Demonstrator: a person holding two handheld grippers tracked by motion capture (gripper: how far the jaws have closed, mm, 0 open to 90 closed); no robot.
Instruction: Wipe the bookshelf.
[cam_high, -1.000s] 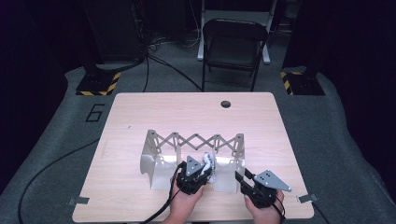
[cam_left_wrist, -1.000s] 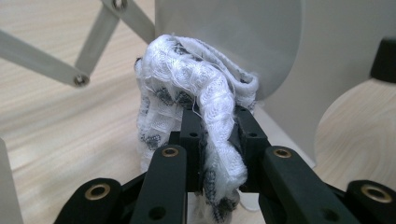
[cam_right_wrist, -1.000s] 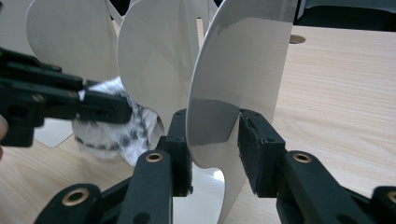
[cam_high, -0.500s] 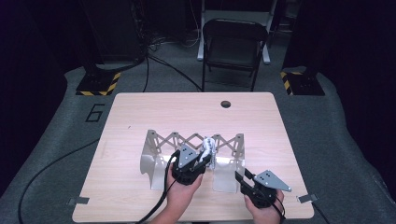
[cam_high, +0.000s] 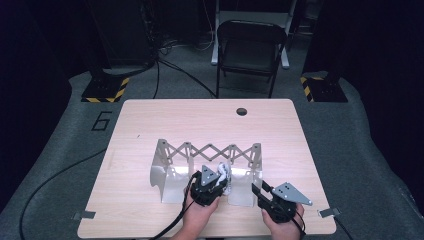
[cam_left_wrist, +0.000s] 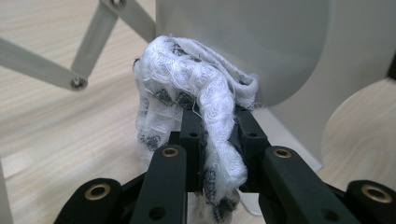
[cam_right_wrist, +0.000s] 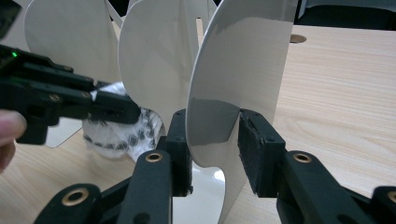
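A white cloth with dark checks (cam_high: 223, 172) (cam_left_wrist: 205, 93) is pinched between the jaws of my left gripper (cam_high: 220, 182) (cam_left_wrist: 217, 126), which is shut on it. The cloth bulges over the fingertips and hangs beside a grey metal plate (cam_left_wrist: 280, 51). These plates belong to an expanding rack with a scissor lattice (cam_high: 210, 150). My right gripper (cam_high: 259, 193) (cam_right_wrist: 212, 135) is shut on the lower edge of the rack's rightmost plate (cam_high: 245, 189) (cam_right_wrist: 243, 70). In the right gripper view the left gripper (cam_right_wrist: 112, 109) and the cloth (cam_right_wrist: 116, 135) sit to the left, between plates.
The rack stands in the near half of the wooden table (cam_high: 150, 125), its leftmost plate (cam_high: 170, 180) to the left of my hands. A cable hole (cam_high: 242, 111) lies near the far edge. A folding chair (cam_high: 250, 45) stands beyond the table.
My left gripper carried the cloth a little toward the lattice, then drew back toward the near edge. The right gripper has stayed on the plate.
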